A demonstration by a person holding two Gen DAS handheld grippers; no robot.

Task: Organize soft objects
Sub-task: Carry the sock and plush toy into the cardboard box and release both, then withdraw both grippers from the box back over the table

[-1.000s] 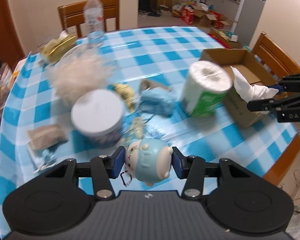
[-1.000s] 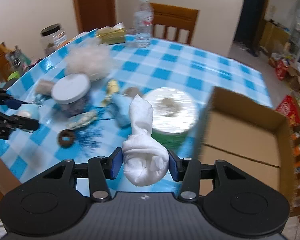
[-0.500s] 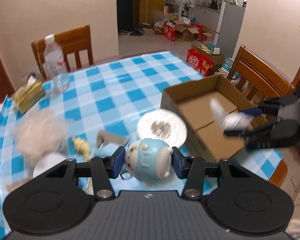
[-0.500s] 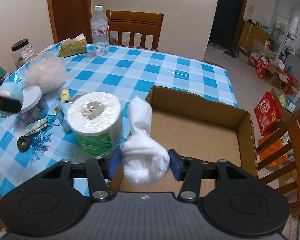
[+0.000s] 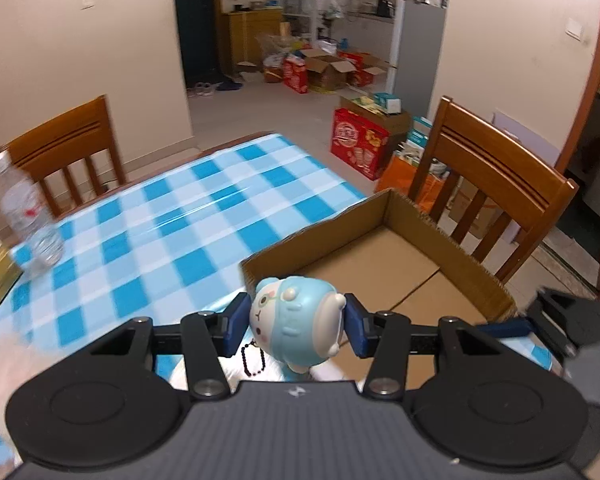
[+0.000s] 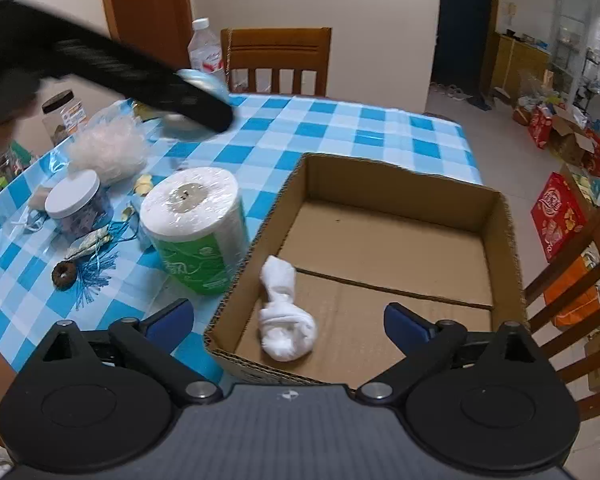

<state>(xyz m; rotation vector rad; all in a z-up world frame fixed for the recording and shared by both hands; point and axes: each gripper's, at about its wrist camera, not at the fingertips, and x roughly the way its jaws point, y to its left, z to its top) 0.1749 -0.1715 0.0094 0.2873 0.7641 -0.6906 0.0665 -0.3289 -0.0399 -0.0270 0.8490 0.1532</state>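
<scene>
My left gripper [image 5: 296,322] is shut on a pale blue plush toy [image 5: 296,320] with a white face and a bead chain, held over the near left corner of the open cardboard box [image 5: 380,208]. In the right wrist view my right gripper [image 6: 288,320] hangs above the box [image 6: 496,216], its jaws opening wide with nothing pressed between them. A rolled white sock [image 6: 284,316] lies on the box floor below it. The left gripper [image 6: 196,104] appears there as a dark blur over the table's far left.
On the blue checked tablecloth [image 6: 340,128] left of the box stand a wrapped paper roll [image 6: 198,228], a white-lidded jar [image 6: 74,204], a fluffy white wad [image 6: 108,148], tassels and small items. A water bottle [image 5: 28,216] and wooden chairs [image 5: 484,176] ring the table.
The right gripper carried the white sock over the box, opened and dropped it inside. The left gripper swung right with the plush toy, from above the clutter to the box's corner.
</scene>
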